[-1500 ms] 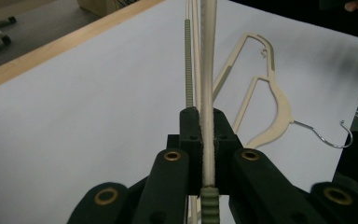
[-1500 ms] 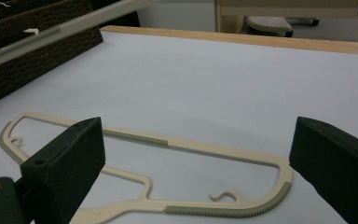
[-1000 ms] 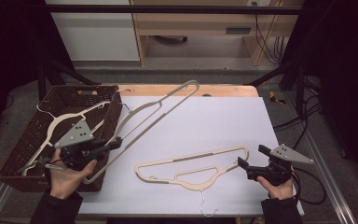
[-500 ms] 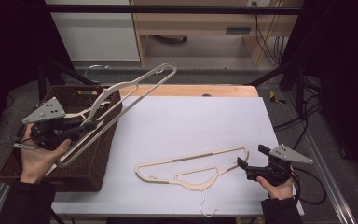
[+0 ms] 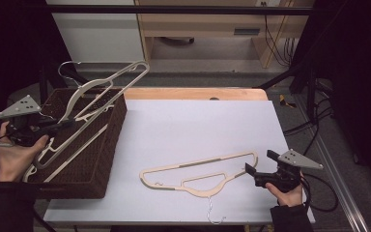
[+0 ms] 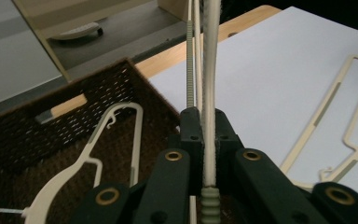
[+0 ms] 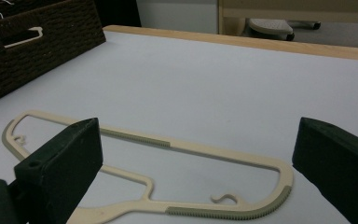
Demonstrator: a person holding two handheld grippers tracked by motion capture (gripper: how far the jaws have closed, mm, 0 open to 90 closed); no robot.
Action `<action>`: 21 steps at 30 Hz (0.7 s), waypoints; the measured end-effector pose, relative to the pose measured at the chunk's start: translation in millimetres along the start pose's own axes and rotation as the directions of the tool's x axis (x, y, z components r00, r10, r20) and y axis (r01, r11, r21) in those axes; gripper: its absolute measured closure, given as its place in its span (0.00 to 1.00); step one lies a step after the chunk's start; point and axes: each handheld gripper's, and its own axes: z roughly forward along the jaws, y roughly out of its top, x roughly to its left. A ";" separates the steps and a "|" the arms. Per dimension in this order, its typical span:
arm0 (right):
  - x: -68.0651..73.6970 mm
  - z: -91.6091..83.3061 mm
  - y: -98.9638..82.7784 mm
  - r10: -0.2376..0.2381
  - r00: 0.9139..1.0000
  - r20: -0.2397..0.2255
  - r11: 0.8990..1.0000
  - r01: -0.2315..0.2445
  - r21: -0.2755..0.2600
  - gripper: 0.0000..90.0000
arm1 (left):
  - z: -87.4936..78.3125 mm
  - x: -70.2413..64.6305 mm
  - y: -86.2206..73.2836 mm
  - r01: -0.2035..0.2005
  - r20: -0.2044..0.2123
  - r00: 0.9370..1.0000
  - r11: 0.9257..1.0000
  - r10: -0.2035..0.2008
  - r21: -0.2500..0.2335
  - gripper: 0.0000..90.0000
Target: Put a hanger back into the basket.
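Bright table under overhead light, dark surroundings

The white rectangular tabletop [image 5: 198,125] is evenly lit from above with little glare, and the room's edges fall to near black. The cream plastic hanger lying flat [image 5: 200,170] casts only faint, soft shadows. In both gripper views the near black jaws are blurred; the dark woven basket [image 5: 94,145] swallows detail.

Beyond the left tongs' tips, past the table's wooden far edge [image 5: 193,93], stands a pale wooden bench or desk [image 5: 207,26] on a grey floor [image 5: 212,60]. A white cabinet front [image 5: 94,29] sits to its left. Cables [image 5: 273,36] hang ahead of the right tongs, and the room's sides lie dark.
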 end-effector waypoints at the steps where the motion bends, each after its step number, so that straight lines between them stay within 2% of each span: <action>1: 0.0 0.0 0.0 0.000 1.000 0.000 1.000 0.000 0.000 0.02 | -0.4 4.2 -3.5 0.007 -0.003 1.000 1.000 -0.007 0.001 0.96; 2: 0.0 0.2 0.0 -0.001 1.000 -0.001 1.000 0.001 0.001 0.02 | -0.9 11.4 -10.6 0.023 -0.008 1.000 1.000 -0.023 0.006 0.96; 5: -0.1 -0.1 0.1 0.003 1.000 -0.001 1.000 -0.003 -0.003 0.02 | -1.3 20.7 -20.1 0.035 -0.009 0.999 0.999 -0.035 0.015 0.96; 11: -0.8 -0.6 0.2 0.000 1.000 0.007 1.000 0.000 -0.006 0.02 | -4.0 35.5 -33.8 0.063 -0.018 0.998 0.997 -0.062 0.040 0.96; 17: -0.7 -0.2 0.1 0.002 1.000 0.005 1.000 -0.002 -0.003 0.02 | -7.0 51.4 -48.6 0.106 -0.034 0.994 0.992 -0.104 0.063 0.96; 21: -0.1 1.1 -0.3 0.005 1.000 0.008 1.000 -0.005 0.004 0.02 | -7.9 59.3 -57.6 0.120 -0.036 0.992 0.990 -0.118 0.080 0.96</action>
